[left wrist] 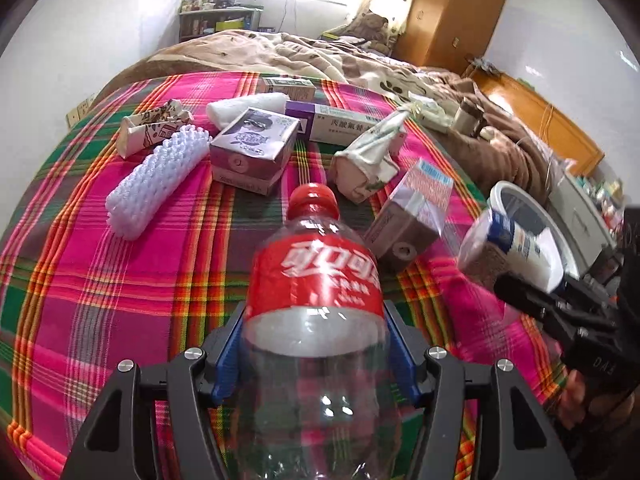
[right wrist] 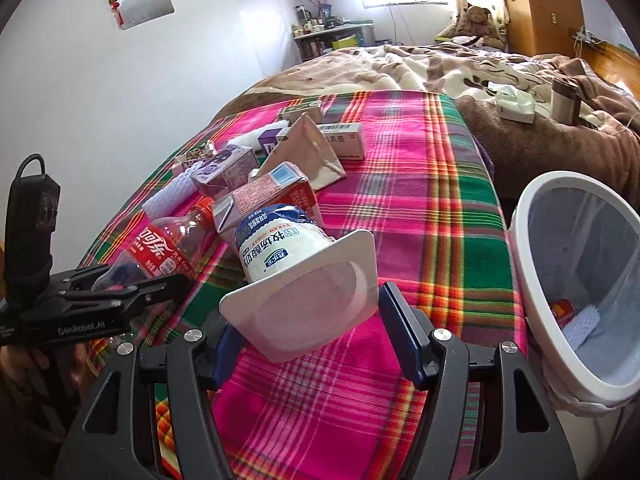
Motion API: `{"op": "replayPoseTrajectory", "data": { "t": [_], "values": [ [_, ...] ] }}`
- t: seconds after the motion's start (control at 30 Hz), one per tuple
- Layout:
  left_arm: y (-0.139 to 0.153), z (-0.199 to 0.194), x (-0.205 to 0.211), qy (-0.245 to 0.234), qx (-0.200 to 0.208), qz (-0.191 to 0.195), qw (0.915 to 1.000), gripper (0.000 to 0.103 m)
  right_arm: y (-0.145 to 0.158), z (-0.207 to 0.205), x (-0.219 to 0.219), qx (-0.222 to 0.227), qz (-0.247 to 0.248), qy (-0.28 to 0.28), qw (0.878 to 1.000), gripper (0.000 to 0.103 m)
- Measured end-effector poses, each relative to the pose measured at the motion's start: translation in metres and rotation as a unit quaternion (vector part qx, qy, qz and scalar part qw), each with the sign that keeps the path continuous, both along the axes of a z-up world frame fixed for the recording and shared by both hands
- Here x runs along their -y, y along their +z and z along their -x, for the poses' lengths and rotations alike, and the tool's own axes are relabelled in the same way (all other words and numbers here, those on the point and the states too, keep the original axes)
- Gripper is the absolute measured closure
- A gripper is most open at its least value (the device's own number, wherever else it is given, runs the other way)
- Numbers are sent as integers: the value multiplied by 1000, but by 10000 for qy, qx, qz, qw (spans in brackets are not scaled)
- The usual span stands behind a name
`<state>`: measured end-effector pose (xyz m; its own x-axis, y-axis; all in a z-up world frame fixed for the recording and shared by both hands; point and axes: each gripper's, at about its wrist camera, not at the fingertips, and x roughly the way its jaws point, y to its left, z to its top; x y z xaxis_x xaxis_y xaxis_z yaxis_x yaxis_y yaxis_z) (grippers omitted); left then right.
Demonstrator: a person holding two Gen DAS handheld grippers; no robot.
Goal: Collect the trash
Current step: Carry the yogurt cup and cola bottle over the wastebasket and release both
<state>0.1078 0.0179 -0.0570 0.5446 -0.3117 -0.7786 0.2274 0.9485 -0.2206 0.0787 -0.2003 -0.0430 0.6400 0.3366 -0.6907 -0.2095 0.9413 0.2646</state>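
My left gripper (left wrist: 316,322) is shut on an empty clear cola bottle (left wrist: 316,272) with a red label and red cap, its blue pads pressing the bottle's sides. The right wrist view shows the same bottle (right wrist: 160,248) at the left, lifted above the plaid cloth. My right gripper (right wrist: 308,316) is shut on a white yogurt cup (right wrist: 288,256), which lies on its side with the wide square rim between the pads. In the left wrist view that cup (left wrist: 508,248) hangs at the right, in front of a white bin (left wrist: 532,204). The bin (right wrist: 532,280) stands just right of the bed edge.
Trash lies on the plaid cloth (left wrist: 100,280): a white foam net sleeve (left wrist: 156,184), a purple carton (left wrist: 256,152), a pink carton (left wrist: 412,216), a crumpled paper bag (left wrist: 372,156) and medicine boxes (left wrist: 340,120). A red can (right wrist: 562,310) and foam net lie in the bin. A brown blanket (right wrist: 440,64) covers the bed beyond.
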Motion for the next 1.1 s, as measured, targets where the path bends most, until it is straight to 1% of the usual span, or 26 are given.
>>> {"op": "replayPoseTrajectory", "data": {
  "t": [0.13, 0.3, 0.53, 0.67, 0.83, 1.1],
  "values": [
    [6, 4, 3, 72, 159, -180, 9997, 42, 1, 0, 4, 22, -40, -40, 10000, 38],
    [18, 12, 3, 115, 327, -113, 9993, 42, 5, 4, 11, 109, -95, -107, 9998, 38],
    [49, 24, 11, 39, 732, 1, 9973, 42, 15, 12, 22, 294, -175, -236, 9991, 37],
    [67, 24, 26, -148, 950, 86, 9953, 42, 25, 17, 37, 444, -192, -419, 9980, 37],
    [81, 21, 58, -488, 1090, 155, 9927, 42, 34, 24, 55, 558, -77, -676, 9961, 37],
    [86, 17, 123, -1142, 1157, 327, 9862, 42, 43, 31, 104, 655, 147, -1358, 9885, 37]
  ]
}}
